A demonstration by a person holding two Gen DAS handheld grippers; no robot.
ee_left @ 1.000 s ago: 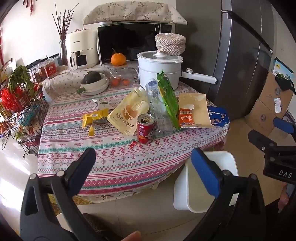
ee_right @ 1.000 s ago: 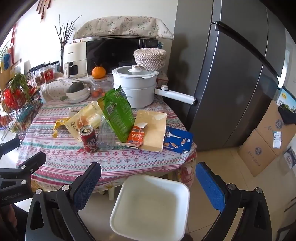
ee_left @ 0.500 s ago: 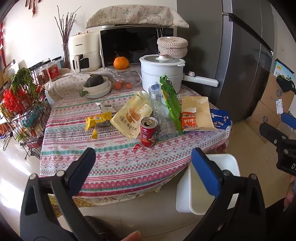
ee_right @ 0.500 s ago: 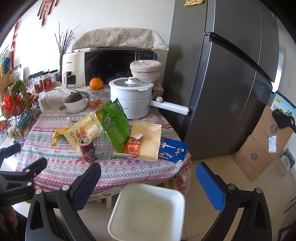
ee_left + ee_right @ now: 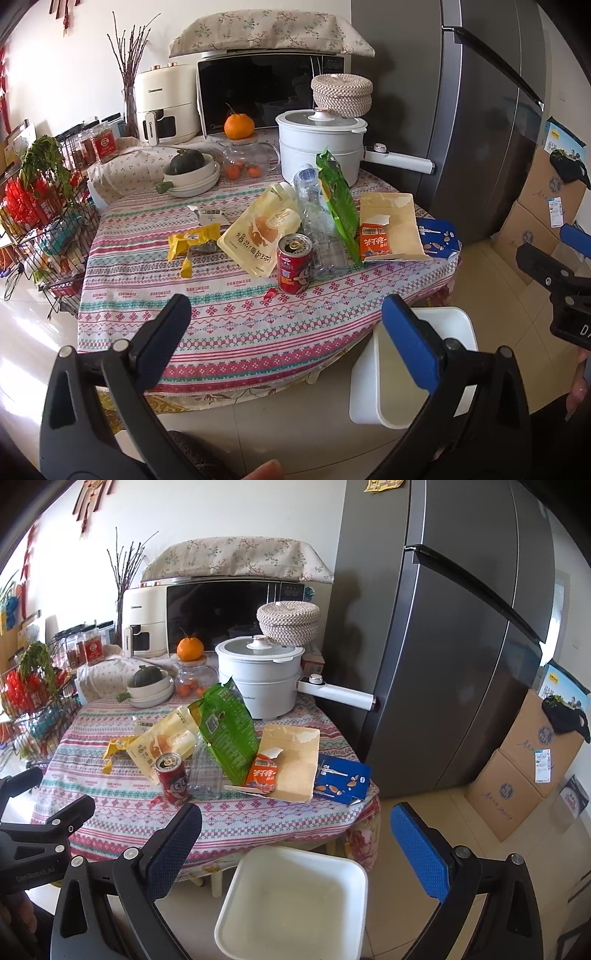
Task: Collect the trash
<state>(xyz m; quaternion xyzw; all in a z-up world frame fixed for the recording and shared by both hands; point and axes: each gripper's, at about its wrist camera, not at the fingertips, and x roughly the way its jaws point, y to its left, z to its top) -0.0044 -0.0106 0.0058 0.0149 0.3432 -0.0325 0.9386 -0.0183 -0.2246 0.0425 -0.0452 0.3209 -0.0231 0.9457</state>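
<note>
Hovering short of the counter (image 5: 236, 325): left tool (image 5: 286, 328) and right tool (image 5: 295, 836), both spread apart, empty. Trash clustered mid-counter: red can (image 5: 294, 264), clear bottle (image 5: 321, 236), green bag (image 5: 338, 203), yellow pouch (image 5: 258, 236). White bin (image 5: 291, 904) on floor beside counter.

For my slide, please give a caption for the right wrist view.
Open right gripper above an empty white bin, facing trash on the table.

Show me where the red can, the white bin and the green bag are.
red can (image 5: 293, 266), left wrist view, on its printed side.
white bin (image 5: 291, 901), right wrist view, on its bare inside floor.
green bag (image 5: 229, 734), right wrist view, on its printed face.
</note>
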